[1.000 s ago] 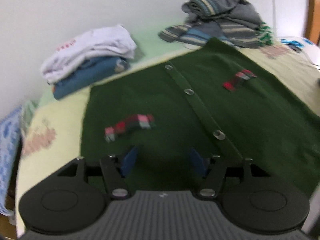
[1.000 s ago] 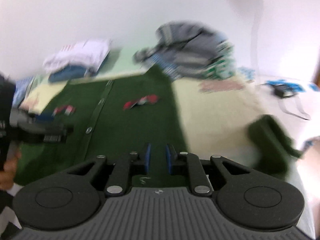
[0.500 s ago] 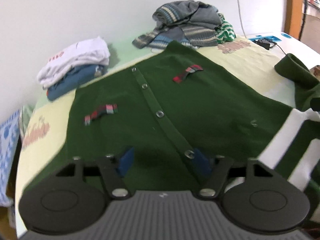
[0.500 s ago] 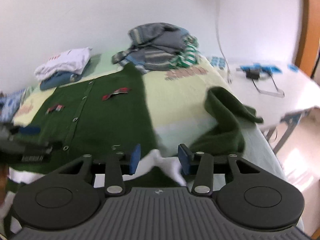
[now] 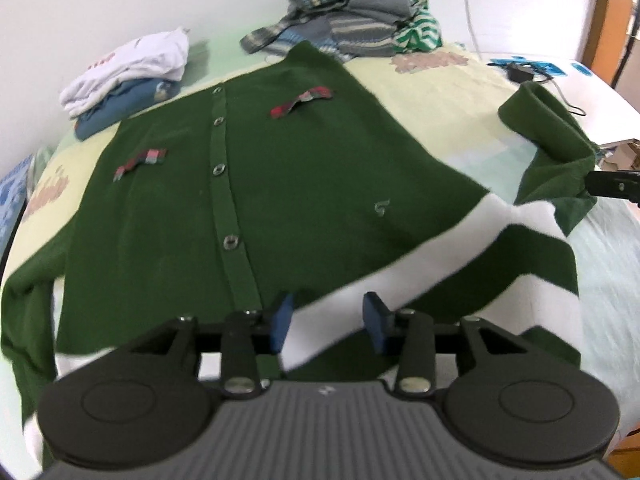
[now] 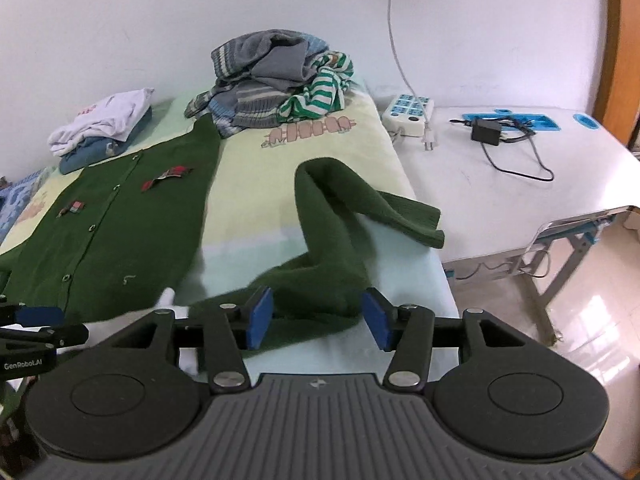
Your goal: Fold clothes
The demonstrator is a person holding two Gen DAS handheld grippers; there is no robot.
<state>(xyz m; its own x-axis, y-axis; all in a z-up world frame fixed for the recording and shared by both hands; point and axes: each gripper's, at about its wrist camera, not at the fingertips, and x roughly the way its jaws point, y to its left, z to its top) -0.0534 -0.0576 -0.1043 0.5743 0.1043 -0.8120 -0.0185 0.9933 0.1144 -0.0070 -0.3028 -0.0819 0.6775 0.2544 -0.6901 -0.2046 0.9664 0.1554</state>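
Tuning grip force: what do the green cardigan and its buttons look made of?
Cardigan: soft matte knit, probably wool or acrylic; the sleeve cuff shows ribbing and the fabric drapes limply. Buttons: small rings with a grey sheen, maybe metal snaps, but too small to tell from plastic.

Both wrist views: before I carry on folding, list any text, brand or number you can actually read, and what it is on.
"GenRobot.AI": white lettering on the left gripper body, at the left edge of the right wrist view.
Red print on the white folded shirt: too blurred to read.
Small pale mark on the green cardigan chest: a stitched sign, not legible as a letter.
Blue buttons on the power strip: too small to read.
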